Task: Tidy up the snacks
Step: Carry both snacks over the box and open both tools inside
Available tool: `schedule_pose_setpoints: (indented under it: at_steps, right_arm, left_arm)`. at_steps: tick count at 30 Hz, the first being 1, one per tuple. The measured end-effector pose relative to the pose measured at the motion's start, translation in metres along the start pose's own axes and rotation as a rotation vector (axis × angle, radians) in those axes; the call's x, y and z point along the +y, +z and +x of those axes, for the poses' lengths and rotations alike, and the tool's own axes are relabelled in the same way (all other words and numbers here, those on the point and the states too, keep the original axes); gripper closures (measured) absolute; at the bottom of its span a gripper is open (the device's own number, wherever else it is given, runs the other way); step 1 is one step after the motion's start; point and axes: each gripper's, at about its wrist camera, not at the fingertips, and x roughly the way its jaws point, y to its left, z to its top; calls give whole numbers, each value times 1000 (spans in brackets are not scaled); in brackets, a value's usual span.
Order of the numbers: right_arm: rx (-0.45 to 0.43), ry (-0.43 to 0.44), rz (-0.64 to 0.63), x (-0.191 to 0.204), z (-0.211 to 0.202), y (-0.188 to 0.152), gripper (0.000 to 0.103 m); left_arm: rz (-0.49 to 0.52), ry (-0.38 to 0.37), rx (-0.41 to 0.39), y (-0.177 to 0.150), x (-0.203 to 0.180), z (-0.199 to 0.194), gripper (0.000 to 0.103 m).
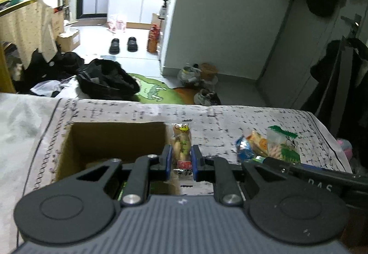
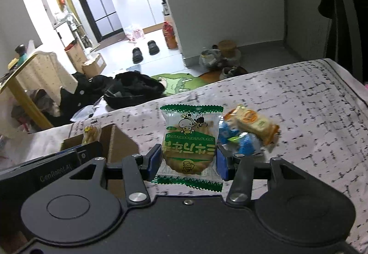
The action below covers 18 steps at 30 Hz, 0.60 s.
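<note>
My left gripper (image 1: 181,157) is shut on a clear snack packet with a yellow cartoon label (image 1: 182,143), held just right of the open cardboard box (image 1: 69,139). The packet and box also show in the right wrist view, packet (image 2: 92,133) and box (image 2: 119,145). My right gripper (image 2: 188,159) is shut on a green-edged biscuit packet (image 2: 189,139) above the patterned cloth (image 2: 299,116). An orange packet (image 2: 253,124) and blue packets (image 2: 246,144) lie just right of it. They show in the left wrist view too, the orange one (image 1: 258,142) and the blue ones (image 1: 243,149).
The cloth-covered surface ends at a far edge (image 1: 184,104). Beyond it on the floor lie a black bag (image 1: 108,81), a green mat (image 1: 154,90) and shoes (image 1: 124,44). A wooden table (image 2: 20,83) stands at the left. Dark clothes hang at the right (image 1: 345,70).
</note>
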Motion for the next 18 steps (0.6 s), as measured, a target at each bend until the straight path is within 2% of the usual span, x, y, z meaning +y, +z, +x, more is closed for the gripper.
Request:
schedule_pose_setpoints:
  at_steps: [10,18]
  right_arm:
    - [-3,90,-46,45,6,-7,55]
    - [19,125,-77,71,17,-13,55]
  left_arm:
    - [-69,76,-15,-2,56,-11,87]
    - [-119,118,-21,-5,86,-6,87]
